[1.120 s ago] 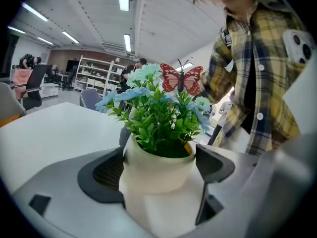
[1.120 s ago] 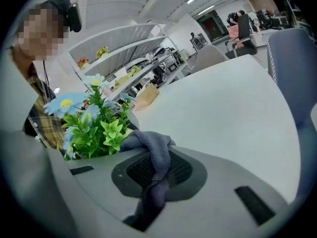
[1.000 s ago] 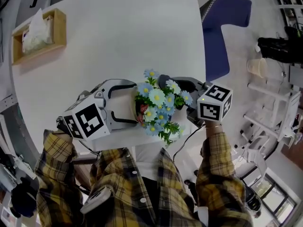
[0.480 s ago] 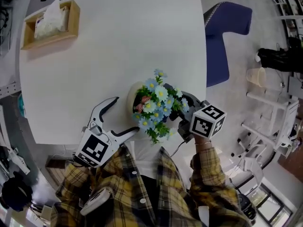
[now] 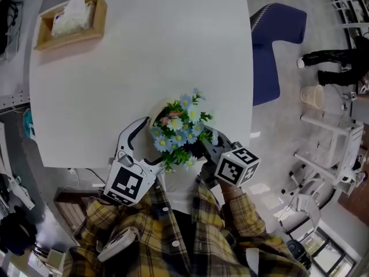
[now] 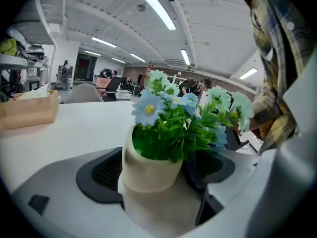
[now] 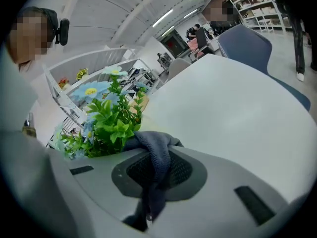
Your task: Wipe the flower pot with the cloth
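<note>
A cream flower pot (image 6: 148,170) filled with blue daisies and green leaves (image 5: 176,128) stands near the front edge of the white table (image 5: 144,51). My left gripper (image 5: 154,139) has one jaw on each side of the pot, and both pads sit against its wall in the left gripper view. From the right, my right gripper (image 5: 205,147) reaches in under the flowers, shut on a dark grey-blue cloth (image 7: 156,157). The cloth bunches up against the leaves. The flowers hide the pot's right side in the head view.
A wooden tissue box (image 5: 69,19) sits at the table's far left corner. A blue chair (image 5: 277,33) stands past the right edge. A person's legs (image 5: 334,56) and white racks (image 5: 328,137) are on the floor to the right.
A second ago the left jaws held the pot. Half a second ago they had drawn back from it. Now they flank it again, and pot and grippers sit nearer the front edge.
</note>
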Action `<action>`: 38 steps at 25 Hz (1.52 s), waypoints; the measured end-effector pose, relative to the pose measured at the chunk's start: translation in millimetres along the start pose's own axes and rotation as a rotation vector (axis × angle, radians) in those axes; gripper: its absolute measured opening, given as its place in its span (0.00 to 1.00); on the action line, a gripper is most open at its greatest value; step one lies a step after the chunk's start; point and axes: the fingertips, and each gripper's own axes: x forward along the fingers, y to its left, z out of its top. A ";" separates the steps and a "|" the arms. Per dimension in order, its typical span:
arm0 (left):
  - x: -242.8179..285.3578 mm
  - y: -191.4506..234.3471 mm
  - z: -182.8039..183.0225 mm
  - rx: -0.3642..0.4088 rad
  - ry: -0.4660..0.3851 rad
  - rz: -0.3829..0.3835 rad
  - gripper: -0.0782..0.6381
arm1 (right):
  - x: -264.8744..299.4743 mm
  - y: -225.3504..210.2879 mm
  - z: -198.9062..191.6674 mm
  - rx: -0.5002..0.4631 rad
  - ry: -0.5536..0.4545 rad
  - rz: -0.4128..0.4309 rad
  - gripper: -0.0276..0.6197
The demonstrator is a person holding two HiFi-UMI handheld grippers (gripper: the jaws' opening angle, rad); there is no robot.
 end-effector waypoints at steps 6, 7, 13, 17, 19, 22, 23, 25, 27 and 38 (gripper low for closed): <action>2.9 5.1 -1.6 0.039 0.003 0.040 0.73 | 3.7 9.8 -5.9 0.005 0.006 0.020 0.08; 4.4 7.4 -2.6 0.055 0.010 0.050 0.73 | 4.4 10.1 -5.8 0.006 0.008 0.023 0.08; 10.1 16.6 -0.7 0.170 0.060 0.002 0.69 | 6.1 7.1 -2.0 0.002 0.020 0.029 0.08; 11.7 19.8 -0.1 0.216 0.077 -0.071 0.69 | 7.9 -1.0 6.1 -0.001 0.005 0.002 0.08; 12.6 21.4 0.3 0.237 0.083 -0.101 0.69 | 8.9 -4.9 10.5 -0.012 0.003 -0.007 0.08; 15.8 20.1 3.0 0.271 0.092 -0.158 0.69 | 6.4 -13.4 22.0 -0.029 -0.009 -0.027 0.08; 17.0 19.3 3.9 0.285 0.097 -0.182 0.69 | 6.1 -16.0 26.4 -0.036 -0.009 -0.027 0.08; 19.1 18.7 5.3 0.313 0.110 -0.228 0.69 | 7.5 -19.4 33.5 -0.059 0.009 -0.011 0.08; 21.1 18.5 6.5 0.342 0.124 -0.274 0.69 | 10.4 -21.7 40.3 -0.095 0.032 0.008 0.08; 21.6 20.3 9.6 0.516 0.197 -0.553 0.69 | 35.7 -12.7 67.3 -0.320 0.231 0.245 0.08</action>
